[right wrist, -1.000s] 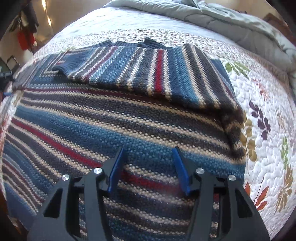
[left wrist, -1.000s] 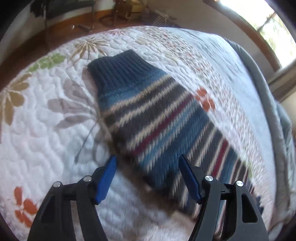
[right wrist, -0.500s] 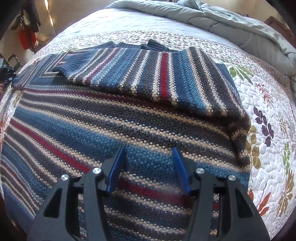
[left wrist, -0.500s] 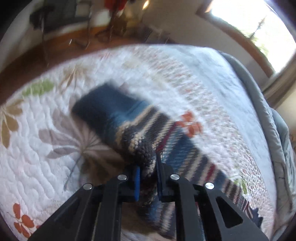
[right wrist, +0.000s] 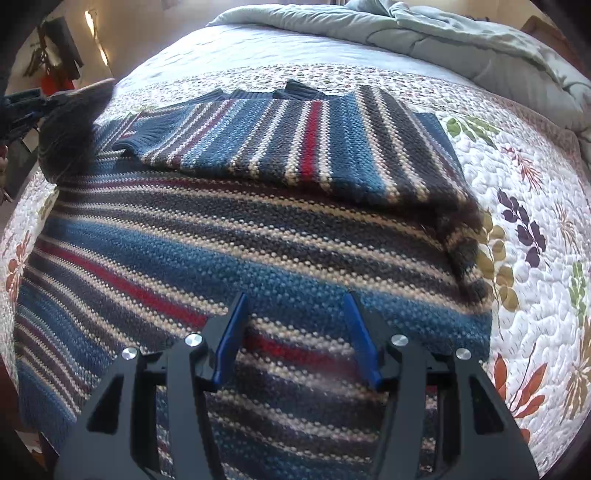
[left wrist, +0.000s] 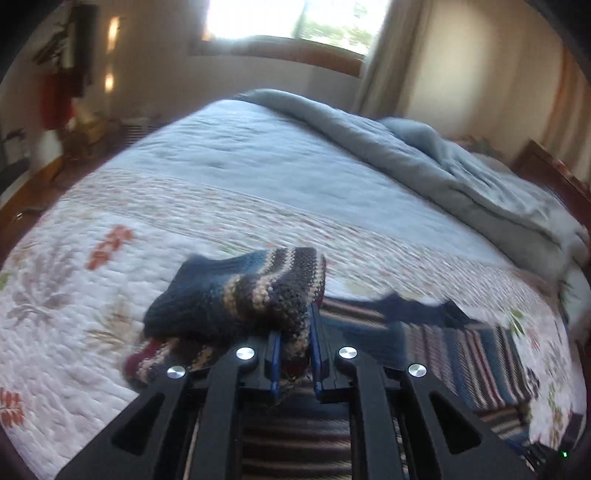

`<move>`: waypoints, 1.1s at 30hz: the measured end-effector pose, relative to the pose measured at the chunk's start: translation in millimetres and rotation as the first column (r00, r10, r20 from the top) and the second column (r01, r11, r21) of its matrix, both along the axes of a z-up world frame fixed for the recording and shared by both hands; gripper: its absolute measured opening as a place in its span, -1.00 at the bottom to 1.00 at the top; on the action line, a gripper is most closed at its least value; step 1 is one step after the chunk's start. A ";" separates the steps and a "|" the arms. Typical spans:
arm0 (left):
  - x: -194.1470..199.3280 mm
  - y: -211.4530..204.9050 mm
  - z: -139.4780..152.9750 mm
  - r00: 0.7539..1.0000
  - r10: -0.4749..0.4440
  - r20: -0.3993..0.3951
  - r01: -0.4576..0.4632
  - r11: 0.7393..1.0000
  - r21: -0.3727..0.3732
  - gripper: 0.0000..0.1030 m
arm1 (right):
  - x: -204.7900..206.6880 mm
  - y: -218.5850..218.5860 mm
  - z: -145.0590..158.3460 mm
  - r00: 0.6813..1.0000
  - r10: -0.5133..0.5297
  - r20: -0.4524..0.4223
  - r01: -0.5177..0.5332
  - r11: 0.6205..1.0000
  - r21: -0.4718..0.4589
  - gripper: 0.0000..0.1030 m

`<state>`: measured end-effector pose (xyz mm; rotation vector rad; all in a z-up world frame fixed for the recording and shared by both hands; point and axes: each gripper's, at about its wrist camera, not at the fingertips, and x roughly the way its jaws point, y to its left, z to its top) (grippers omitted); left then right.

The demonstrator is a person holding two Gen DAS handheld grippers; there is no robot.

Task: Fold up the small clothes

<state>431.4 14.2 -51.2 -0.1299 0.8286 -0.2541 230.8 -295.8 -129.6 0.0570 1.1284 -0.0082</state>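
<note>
A striped knit sweater [right wrist: 229, 236] in blue, grey, cream and red lies spread on the floral quilt [right wrist: 535, 206], its right sleeve folded across the chest. My left gripper [left wrist: 295, 343] is shut on the sweater's left sleeve [left wrist: 236, 295], which hangs bunched over the fingers, lifted off the bed; the sweater body [left wrist: 461, 350] lies below to the right. In the right wrist view the lifted sleeve [right wrist: 70, 125] and left gripper show blurred at the far left. My right gripper [right wrist: 295, 332] hovers open just over the sweater's lower body, nothing between its blue pads.
A grey comforter [left wrist: 443, 162] is heaped along the far side of the bed, also in the right wrist view [right wrist: 424, 33]. A bright window [left wrist: 295, 22] and curtain stand behind. Wooden floor and furniture lie left of the bed [left wrist: 33, 173].
My left gripper closed on the flat sleeve, lifted it and swung it round toward the sweater body, rolling as it went. The right gripper stayed put and open.
</note>
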 end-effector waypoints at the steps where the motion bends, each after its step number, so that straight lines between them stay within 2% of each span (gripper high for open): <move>1: -4.9 -19.4 -4.2 0.999 -0.044 -0.013 0.044 0.999 -0.001 -0.75 | -1.1 -0.9 0.5 1.000 -0.001 0.002 0.001 1.000 0.006 0.04; 4: -17.7 -55.7 -24.0 0.989 -0.132 -0.072 0.132 0.991 -0.012 -0.74 | -4.9 -3.9 1.8 1.000 -0.004 0.004 0.003 1.000 0.022 0.04; 5: -22.6 -70.5 -35.7 0.977 -0.177 -0.117 0.176 0.984 -0.022 -0.73 | -6.8 -4.6 2.1 1.000 -0.003 0.004 0.003 1.000 0.025 0.04; 7: -34.6 -84.7 -44.9 0.968 -0.197 -0.153 0.195 0.980 -0.028 -0.69 | -10.5 -7.0 3.7 1.000 -0.001 0.002 0.001 0.999 0.033 0.05; 9: -51.2 -93.0 -53.1 0.956 -0.228 -0.182 0.228 0.973 -0.023 -0.36 | -13.7 -9.0 4.7 1.000 0.006 -0.002 -0.006 0.999 0.035 0.06; 10: -57.4 -94.8 -53.4 0.952 -0.242 -0.190 0.242 0.970 -0.023 -0.07 | -15.7 -10.1 5.7 1.000 0.008 -0.003 -0.008 1.000 0.030 0.08; 11: -67.8 -94.4 -52.5 0.946 -0.261 -0.191 0.257 0.965 -0.044 0.05 | -16.7 -10.6 6.0 1.000 0.011 -0.004 -0.011 1.000 0.026 0.09; 12: -75.0 -90.8 -51.4 0.944 -0.272 -0.186 0.265 0.962 -0.060 0.07 | -18.1 -11.0 6.6 1.000 0.013 -0.004 -0.013 1.000 0.018 0.10; 13: -85.1 -86.4 -47.1 0.943 -0.280 -0.177 0.268 0.959 -0.089 0.19 | -18.5 -11.1 6.9 1.000 0.013 -0.004 -0.013 1.000 0.011 0.10; 14: -90.7 -77.0 -44.5 0.946 -0.272 -0.178 0.259 0.961 -0.097 0.40 | -19.1 -10.9 7.4 1.000 0.013 -0.006 -0.013 1.000 0.004 0.10; 17: -106.1 -53.4 -34.8 0.966 -0.196 -0.168 0.179 0.978 -0.109 0.49 | -14.9 -7.3 11.4 1.000 0.012 -0.016 -0.012 1.000 0.008 0.10; 18: -105.2 -46.0 -33.2 0.972 -0.145 -0.184 0.131 0.988 -0.085 0.49 | -10.7 -3.6 14.2 1.000 0.014 -0.023 -0.014 1.000 0.014 0.10; 20: -92.7 -25.3 -38.1 0.968 0.027 -0.249 -0.020 0.999 0.031 0.49 | 1.1 7.7 21.6 0.999 0.025 -0.037 -0.025 1.000 0.014 0.10; 23: -69.8 5.1 -45.8 0.948 0.173 -0.268 -0.143 0.981 0.130 0.46 | 24.6 38.1 37.8 0.996 0.074 -0.042 -0.073 0.997 0.020 0.09; 26: -43.8 26.9 -47.4 0.915 0.313 -0.257 -0.250 0.936 0.248 0.46 | 49.9 72.8 53.7 0.993 0.117 -0.032 -0.116 0.992 0.043 0.10; 28: -36.5 35.5 -45.4 0.907 0.351 -0.232 -0.282 0.917 0.283 0.46 | 70.2 104.5 64.8 0.985 0.171 -0.010 -0.171 0.984 0.054 0.09; 30: -28.0 43.2 -48.4 0.912 0.335 -0.238 -0.264 0.922 0.284 0.49 | 88.4 130.6 70.7 0.976 0.217 -0.001 -0.216 0.975 0.050 0.09; 33: -16.7 54.9 -64.1 0.900 0.327 -0.287 -0.246 0.927 0.284 0.49 | 116.7 173.3 70.3 0.962 0.274 0.006 -0.274 0.960 0.059 0.09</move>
